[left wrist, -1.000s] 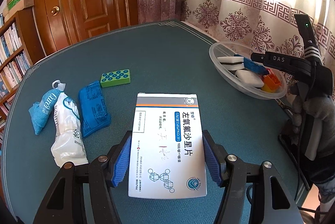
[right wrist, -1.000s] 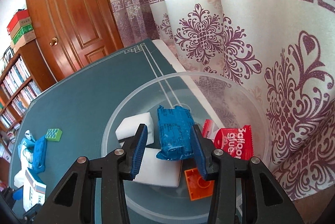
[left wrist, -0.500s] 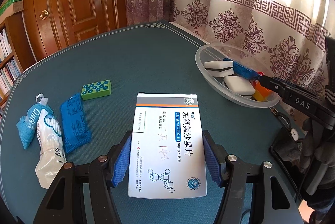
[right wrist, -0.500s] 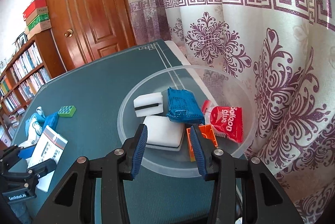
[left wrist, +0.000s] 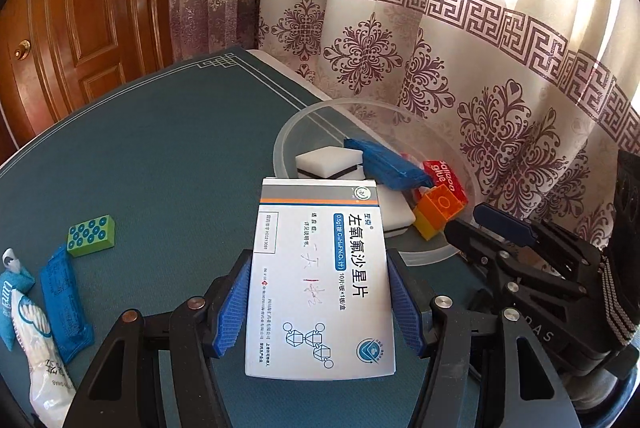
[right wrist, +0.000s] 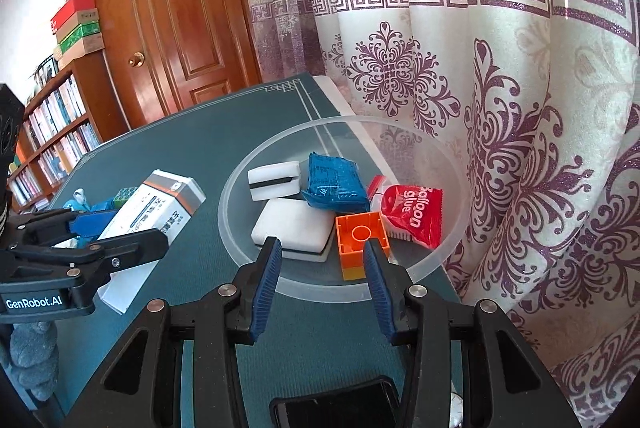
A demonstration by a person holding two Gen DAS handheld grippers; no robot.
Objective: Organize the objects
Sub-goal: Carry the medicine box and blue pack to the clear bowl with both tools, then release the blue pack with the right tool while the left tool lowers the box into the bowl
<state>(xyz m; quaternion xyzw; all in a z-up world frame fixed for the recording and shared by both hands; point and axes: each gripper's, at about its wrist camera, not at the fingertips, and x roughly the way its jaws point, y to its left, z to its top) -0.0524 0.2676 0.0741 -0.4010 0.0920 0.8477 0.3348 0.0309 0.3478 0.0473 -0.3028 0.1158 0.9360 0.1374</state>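
Observation:
My left gripper is shut on a white medicine box and holds it above the table, its far end just short of the clear plastic bowl. The box also shows in the right wrist view. The bowl holds two white sponges, a blue packet, an orange brick and a red balloon-glue packet. My right gripper is open and empty, just in front of the bowl's near rim.
A green studded brick, a blue packet, a white packet and a blue pouch lie on the teal table at the left. Patterned curtains hang right behind the bowl. A phone lies below my right gripper.
My right gripper let go of the blue packet into the bowl and drew back toward the near rim. My left gripper carried the medicine box to the right, toward the bowl.

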